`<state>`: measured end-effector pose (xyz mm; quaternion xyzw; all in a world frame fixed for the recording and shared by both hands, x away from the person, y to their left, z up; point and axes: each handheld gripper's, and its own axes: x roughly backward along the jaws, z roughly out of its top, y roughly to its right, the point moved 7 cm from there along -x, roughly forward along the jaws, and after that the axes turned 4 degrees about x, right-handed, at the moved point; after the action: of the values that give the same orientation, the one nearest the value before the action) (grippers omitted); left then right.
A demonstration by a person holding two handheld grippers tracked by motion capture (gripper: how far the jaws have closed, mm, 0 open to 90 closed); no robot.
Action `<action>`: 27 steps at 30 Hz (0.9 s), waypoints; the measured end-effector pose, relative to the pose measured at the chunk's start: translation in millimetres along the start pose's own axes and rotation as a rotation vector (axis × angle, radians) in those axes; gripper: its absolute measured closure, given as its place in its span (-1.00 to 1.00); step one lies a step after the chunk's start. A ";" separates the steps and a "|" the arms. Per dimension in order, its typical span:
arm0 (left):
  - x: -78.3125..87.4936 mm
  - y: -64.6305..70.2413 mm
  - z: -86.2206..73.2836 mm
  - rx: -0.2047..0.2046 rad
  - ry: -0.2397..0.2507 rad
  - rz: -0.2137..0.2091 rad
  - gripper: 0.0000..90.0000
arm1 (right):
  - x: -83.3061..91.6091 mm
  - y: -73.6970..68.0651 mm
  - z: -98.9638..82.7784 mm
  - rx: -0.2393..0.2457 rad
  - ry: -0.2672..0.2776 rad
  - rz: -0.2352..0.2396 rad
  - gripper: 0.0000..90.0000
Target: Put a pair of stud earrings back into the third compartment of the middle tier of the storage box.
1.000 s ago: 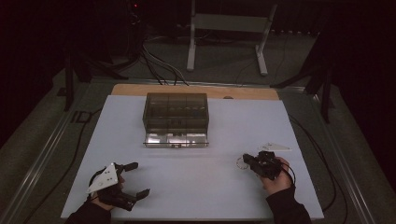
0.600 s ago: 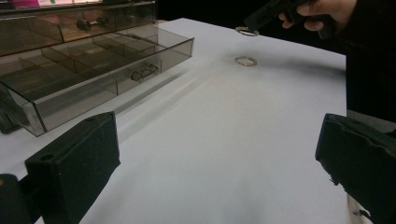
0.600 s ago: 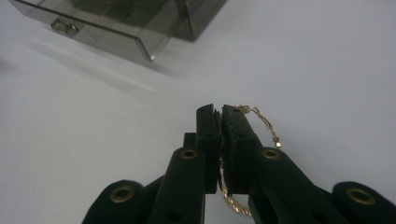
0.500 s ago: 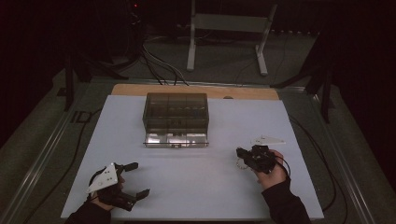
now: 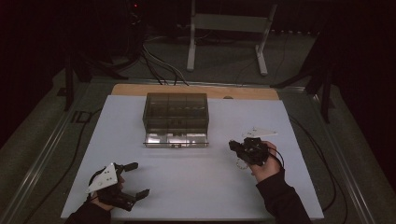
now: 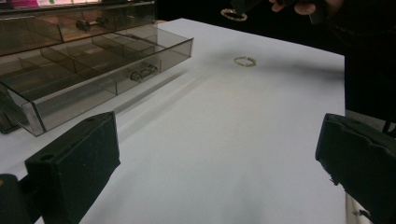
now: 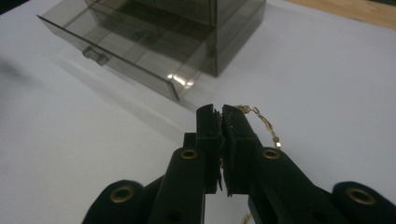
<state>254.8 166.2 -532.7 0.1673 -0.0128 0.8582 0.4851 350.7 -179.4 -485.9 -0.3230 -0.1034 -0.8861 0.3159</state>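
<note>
High view shows us our right gripper (image 5: pixel 239 150) lifted off the white table top (image 5: pixel 196 186), its jaws pinched tight on a thin gold chain bracelet (image 7: pixel 261 120) that loops out beside the tips in the right gripper view, just short of the smoky clear plastic drawer box (image 5: pixel 176 112) with its bottom drawer (image 5: pixel 176 139) pulled out. Our left gripper (image 5: pixel 135 178) sits low at the near left with jaws spread wide and nothing between them, while a second small gold chain ring (image 6: pixel 245 61) lies flat on the table beyond it.
</note>
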 end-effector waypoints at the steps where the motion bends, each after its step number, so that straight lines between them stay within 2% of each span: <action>1: 0.2 -0.1 0.2 0.001 0.001 -0.001 -0.98 | -0.4 -1.0 1.5 0.002 0.002 0.002 0.92; 27: 0.9 1.0 0.3 -0.004 0.002 -0.002 -0.98 | -22.4 -24.6 47.9 0.078 0.030 0.058 0.92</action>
<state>253.6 166.4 -532.0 0.1656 -0.0141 0.8579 0.4862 372.8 -130.7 -462.8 -0.3002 -0.1237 -0.8766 0.3552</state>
